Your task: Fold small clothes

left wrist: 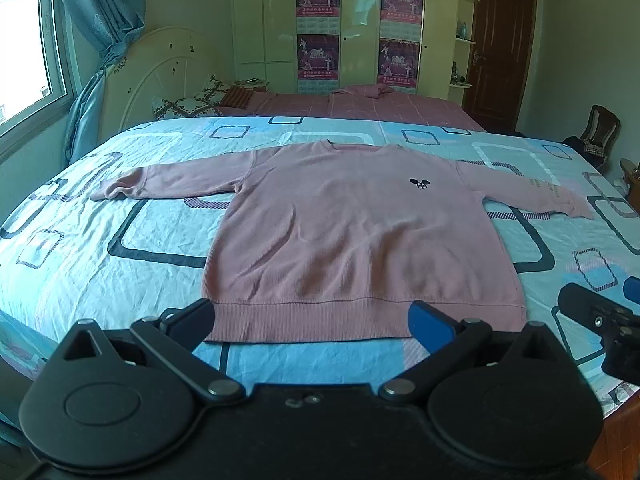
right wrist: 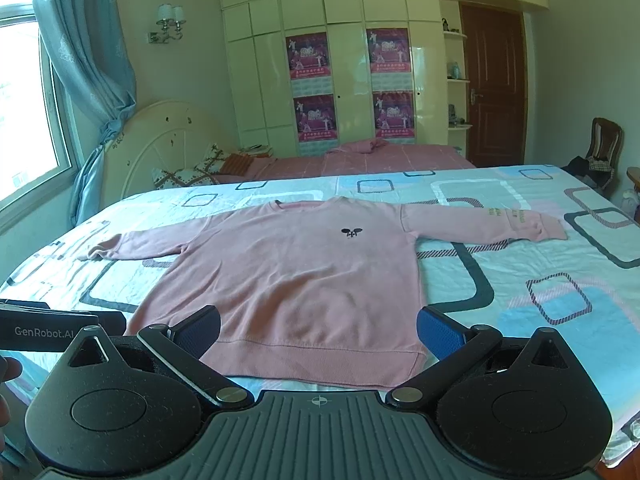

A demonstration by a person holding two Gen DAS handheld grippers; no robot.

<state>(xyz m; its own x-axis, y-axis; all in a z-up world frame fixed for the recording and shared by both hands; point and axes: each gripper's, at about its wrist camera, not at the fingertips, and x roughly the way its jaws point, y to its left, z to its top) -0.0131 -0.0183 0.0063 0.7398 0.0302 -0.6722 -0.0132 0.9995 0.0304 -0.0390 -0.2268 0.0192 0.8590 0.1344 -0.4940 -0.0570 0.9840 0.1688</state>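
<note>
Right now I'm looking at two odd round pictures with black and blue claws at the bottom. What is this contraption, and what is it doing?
There is no robot here. A person holds a pair of hand-held tongs in each hand, and each pair carries a wide-angle camera looking forward along its two fingers. One picture comes from the left tongs, the other from the right tongs. Both pairs are open and hold nothing. In front of them a pink sweatshirt lies flat, front up and sleeves spread, on a bed with a blue patterned sheet. It is not folded yet. The black object at the left picture's right edge is the other tongs.
</note>
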